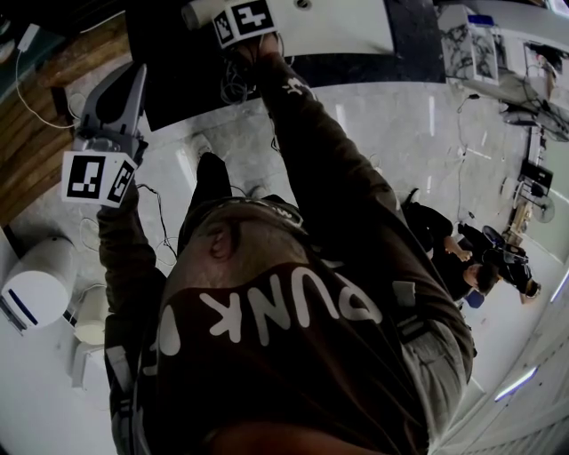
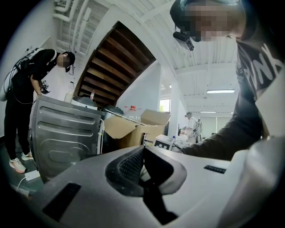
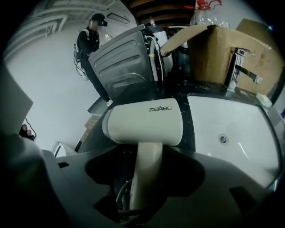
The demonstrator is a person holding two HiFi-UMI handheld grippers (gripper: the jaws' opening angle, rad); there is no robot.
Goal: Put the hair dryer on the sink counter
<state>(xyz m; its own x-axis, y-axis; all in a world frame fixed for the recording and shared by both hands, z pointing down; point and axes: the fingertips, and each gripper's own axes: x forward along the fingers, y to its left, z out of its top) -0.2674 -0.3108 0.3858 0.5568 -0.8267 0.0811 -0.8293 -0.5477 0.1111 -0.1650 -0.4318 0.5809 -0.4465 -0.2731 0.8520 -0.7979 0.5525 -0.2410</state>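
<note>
The white hair dryer (image 3: 144, 120) lies with its body on the black sink counter (image 3: 189, 100), just left of the white basin (image 3: 231, 129). Its handle (image 3: 147, 173) runs back between the jaws of my right gripper (image 3: 149, 156), which stands open with a dark gap on each side of the handle. In the head view the right gripper's marker cube (image 1: 242, 22) is at the top edge, beside the dryer (image 1: 200, 12) and over the counter (image 1: 178, 84). My left gripper (image 2: 142, 153) is shut on nothing and held up at the left (image 1: 114, 111), away from the counter.
A chrome faucet (image 3: 238, 67) and an open cardboard box (image 3: 222, 49) stand behind the basin. A grey washing machine (image 3: 129, 62) is left of the counter, with a person (image 3: 91, 40) behind it. The dryer's cord (image 1: 236, 84) hangs off the counter edge. Another person (image 1: 480, 262) crouches on the floor at the right.
</note>
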